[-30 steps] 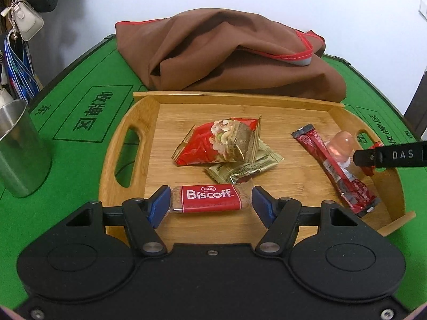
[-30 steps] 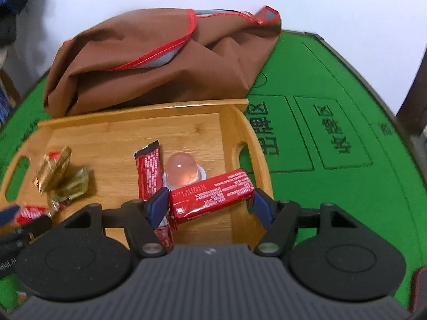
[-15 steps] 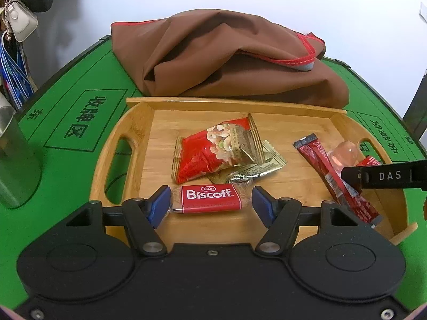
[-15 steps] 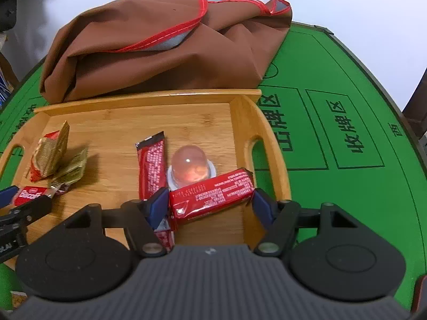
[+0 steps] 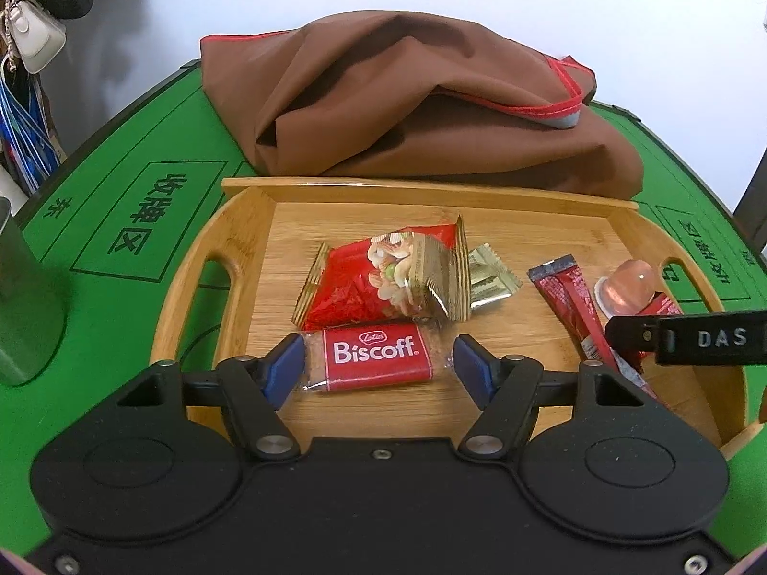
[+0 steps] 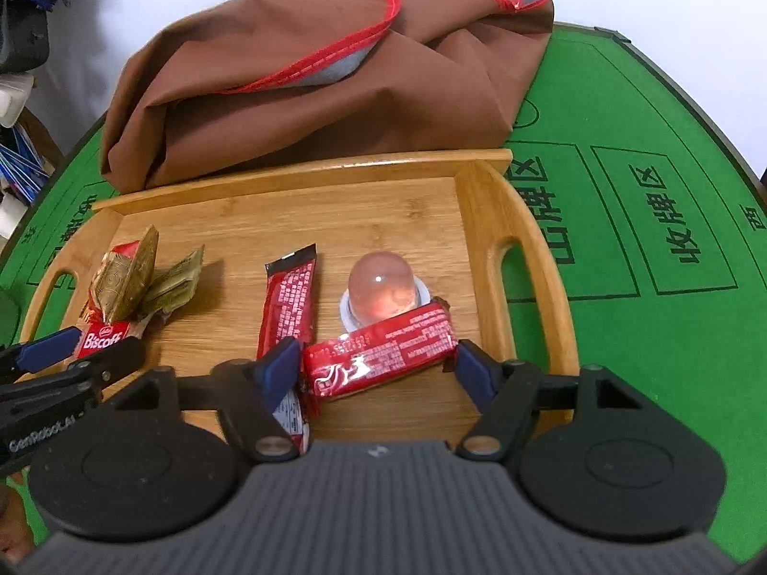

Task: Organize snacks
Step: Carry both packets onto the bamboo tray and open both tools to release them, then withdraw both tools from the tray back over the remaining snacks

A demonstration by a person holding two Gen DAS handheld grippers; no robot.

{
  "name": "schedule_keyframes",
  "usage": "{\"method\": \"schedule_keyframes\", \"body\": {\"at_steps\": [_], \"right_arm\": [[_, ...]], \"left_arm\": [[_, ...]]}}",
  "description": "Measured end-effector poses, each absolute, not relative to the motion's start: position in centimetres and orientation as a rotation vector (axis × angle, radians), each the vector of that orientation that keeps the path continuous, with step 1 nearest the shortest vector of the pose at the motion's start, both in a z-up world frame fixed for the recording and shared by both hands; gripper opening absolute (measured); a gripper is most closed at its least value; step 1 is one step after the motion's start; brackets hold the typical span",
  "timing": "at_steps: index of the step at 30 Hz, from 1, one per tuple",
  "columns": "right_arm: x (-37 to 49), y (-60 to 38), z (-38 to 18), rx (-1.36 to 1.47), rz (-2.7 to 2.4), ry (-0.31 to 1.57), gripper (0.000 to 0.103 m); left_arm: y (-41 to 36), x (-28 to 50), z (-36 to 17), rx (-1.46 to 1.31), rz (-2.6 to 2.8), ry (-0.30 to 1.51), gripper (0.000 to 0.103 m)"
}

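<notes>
Both snacks have been brought down into the wooden tray (image 5: 249, 211), which is judged to be the collecting place. The Biscoff biscuit (image 5: 371, 358) lies on the tray floor between the fingers of the left gripper (image 5: 378, 366); the left finger is at the wrapper's end, while a clear gap is seen between the right finger and the wrapper, so the jaws have just been opening and nothing is clamped. The red candy bar (image 6: 381, 357) lies tilted between the fingers of the right gripper (image 6: 376, 366), propped against the jelly cup (image 6: 381, 294) just beyond the fingers; those jaws have also just been opening, with a small gap at the right finger, so it is judged released rather than held. Just beyond the left fingers a nut packet (image 5: 383, 278) is seen, with a gold wrapper (image 5: 491, 278) beside it. The printed face of the nut packet is shown only in the left wrist view; the right wrist view shows it edge-on. The red stick sachet (image 6: 287, 306) running under the right gripper's left finger is made plain only there. A brown bag (image 5: 407, 110) rests on the green tabletop (image 5: 120, 182) beyond the tray.
</notes>
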State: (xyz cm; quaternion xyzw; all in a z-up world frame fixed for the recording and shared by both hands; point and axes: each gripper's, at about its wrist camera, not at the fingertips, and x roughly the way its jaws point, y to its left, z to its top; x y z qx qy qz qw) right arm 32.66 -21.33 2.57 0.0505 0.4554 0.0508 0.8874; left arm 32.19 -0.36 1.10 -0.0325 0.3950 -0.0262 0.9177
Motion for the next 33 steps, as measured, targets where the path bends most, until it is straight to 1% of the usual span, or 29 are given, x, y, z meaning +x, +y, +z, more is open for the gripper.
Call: {"method": "schedule_keyframes", "body": {"at_steps": [2, 4, 9, 11, 15, 33], "right_arm": [[32.2, -21.4, 3.0, 0.085, 0.112, 0.928, 0.086], [31.8, -21.4, 3.5, 0.064, 0.115, 0.911, 0.088], [30.6, -21.3, 4.3, 0.046, 0.137, 0.880, 0.089], [29.8, -21.1, 4.6, 0.033, 0.153, 0.864, 0.090], [27.9, -20.7, 5.1, -0.003, 0.185, 0.831, 0.091], [19.1, -21.8, 4.7, 0.022, 0.321, 0.789, 0.093]], "left_arm": [[-0.4, 31.9, 1.3, -0.058, -0.060, 0.799, 0.079], [-0.5, 31.5, 1.5, -0.037, -0.051, 0.785, 0.084], [-0.6, 30.2, 2.4, -0.032, -0.066, 0.756, 0.094], [-0.5, 29.5, 2.9, -0.031, -0.081, 0.744, 0.099], [-0.6, 27.3, 3.8, -0.003, -0.110, 0.702, 0.103], [0.1, 16.2, 4.8, -0.013, -0.193, 0.590, 0.103]]}}
